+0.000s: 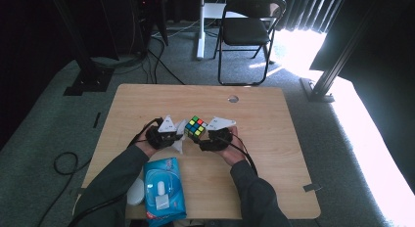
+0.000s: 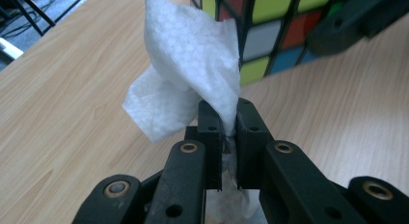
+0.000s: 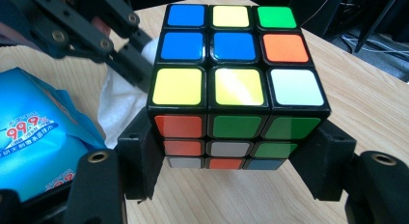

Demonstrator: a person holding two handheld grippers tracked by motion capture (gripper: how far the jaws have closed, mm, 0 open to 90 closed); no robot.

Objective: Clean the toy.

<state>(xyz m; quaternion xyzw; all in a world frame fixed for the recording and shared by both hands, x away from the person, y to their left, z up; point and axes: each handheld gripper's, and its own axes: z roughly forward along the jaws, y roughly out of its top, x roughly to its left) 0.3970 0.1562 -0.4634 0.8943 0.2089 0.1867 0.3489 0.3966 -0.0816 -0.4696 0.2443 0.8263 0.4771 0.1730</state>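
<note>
Both hands are in over the middle of the table (image 1: 147,97), grippers nearly nose to nose. The right gripper (image 3: 231,161) has the cube (image 3: 231,84) clamped between its two jaws, one pad on each side of the lower layers, with a blue, yellow, green, orange and white face turned up at its camera. In the high view the cube (image 1: 195,126) sits right between the two hands, near the table's centre. The left gripper (image 2: 229,122) has its jaws pinched narrow on a white wipe (image 2: 193,64); the tissue bunches up out of the pads and flops leftward, and its top edge lies against the cube's (image 2: 270,31) side. Down at the near edge lies a blue pack (image 1: 164,190) of wipes, well apart from the cube. Behind the table stands a black chair (image 1: 247,29).
</note>
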